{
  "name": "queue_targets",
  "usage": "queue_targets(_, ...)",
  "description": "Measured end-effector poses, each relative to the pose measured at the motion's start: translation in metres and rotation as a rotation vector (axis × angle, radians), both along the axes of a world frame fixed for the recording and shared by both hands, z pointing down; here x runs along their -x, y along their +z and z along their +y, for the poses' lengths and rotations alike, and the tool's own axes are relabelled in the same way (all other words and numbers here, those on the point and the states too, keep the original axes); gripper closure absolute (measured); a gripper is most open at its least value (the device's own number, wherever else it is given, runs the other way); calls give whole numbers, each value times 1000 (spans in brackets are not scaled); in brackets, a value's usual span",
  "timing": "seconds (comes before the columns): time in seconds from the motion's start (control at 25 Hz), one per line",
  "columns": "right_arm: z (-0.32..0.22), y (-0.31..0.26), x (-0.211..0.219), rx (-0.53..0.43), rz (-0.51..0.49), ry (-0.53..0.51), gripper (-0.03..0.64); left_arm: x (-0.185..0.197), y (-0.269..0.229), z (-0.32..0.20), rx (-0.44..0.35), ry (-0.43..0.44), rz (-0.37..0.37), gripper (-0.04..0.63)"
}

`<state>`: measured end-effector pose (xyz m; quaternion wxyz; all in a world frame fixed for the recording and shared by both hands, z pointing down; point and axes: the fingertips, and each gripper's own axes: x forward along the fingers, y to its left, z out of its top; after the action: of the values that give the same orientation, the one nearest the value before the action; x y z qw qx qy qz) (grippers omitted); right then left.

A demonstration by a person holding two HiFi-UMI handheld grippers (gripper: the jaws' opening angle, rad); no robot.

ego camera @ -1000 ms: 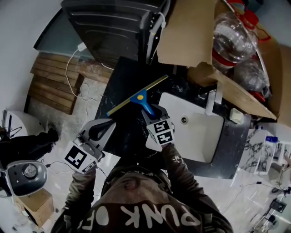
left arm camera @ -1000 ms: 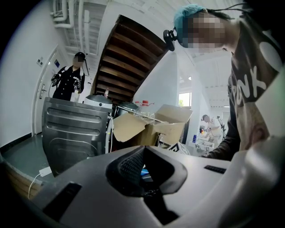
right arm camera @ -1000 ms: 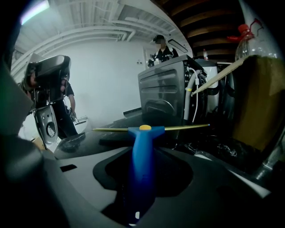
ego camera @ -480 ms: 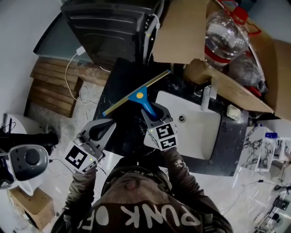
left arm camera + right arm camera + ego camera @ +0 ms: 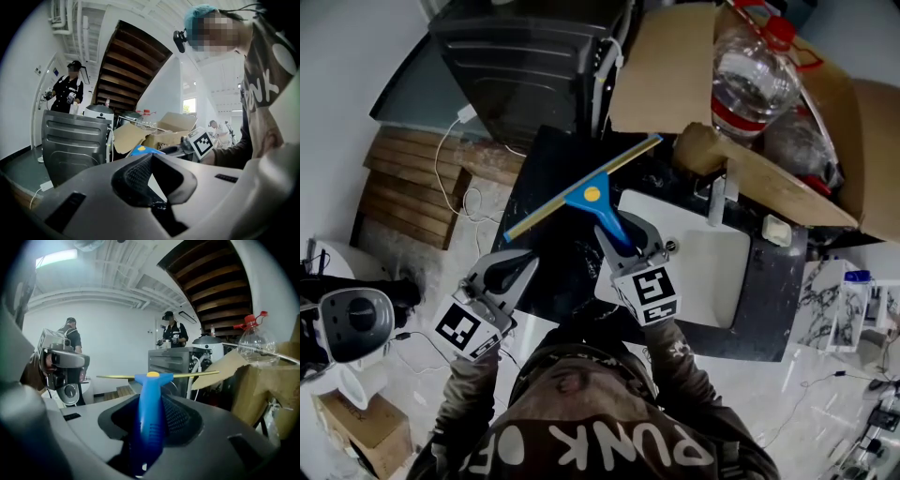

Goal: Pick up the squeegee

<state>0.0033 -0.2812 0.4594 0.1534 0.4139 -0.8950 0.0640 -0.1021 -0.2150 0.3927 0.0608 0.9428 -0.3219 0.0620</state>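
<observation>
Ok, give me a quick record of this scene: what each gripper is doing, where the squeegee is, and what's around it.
Right gripper: shut on the handle of the blue squeegee with a yellow blade
Left gripper: shut, empty
Squeegee position: blade over the black countertop, beside the white sink
Nearby: brown cardboard box, clear plastic bottle with red cap

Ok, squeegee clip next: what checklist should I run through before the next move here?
1. Right gripper clamped on the squeegee handle: ok.
2. Handle centred and in line with the jaws: ok.
3. Blade off the countertop: ok, the right gripper view shows it in open air.
4. Blade's far end clear of the cardboard box: cannot tell, they overlap in the head and right gripper views.
5. Left gripper shut, empty and apart from the squeegee: ok.
</observation>
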Motion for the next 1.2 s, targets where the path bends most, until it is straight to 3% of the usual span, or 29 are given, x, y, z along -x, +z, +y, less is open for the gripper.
queue_targets(0.52,21,-76,-10,-146,-64,-1,469,-3,-5,3,-18,19,-1,592)
queue_targets(1.2,62,-132,-17,-238,-183,-68,469,13,-18,-1,-49,-30,-16,592)
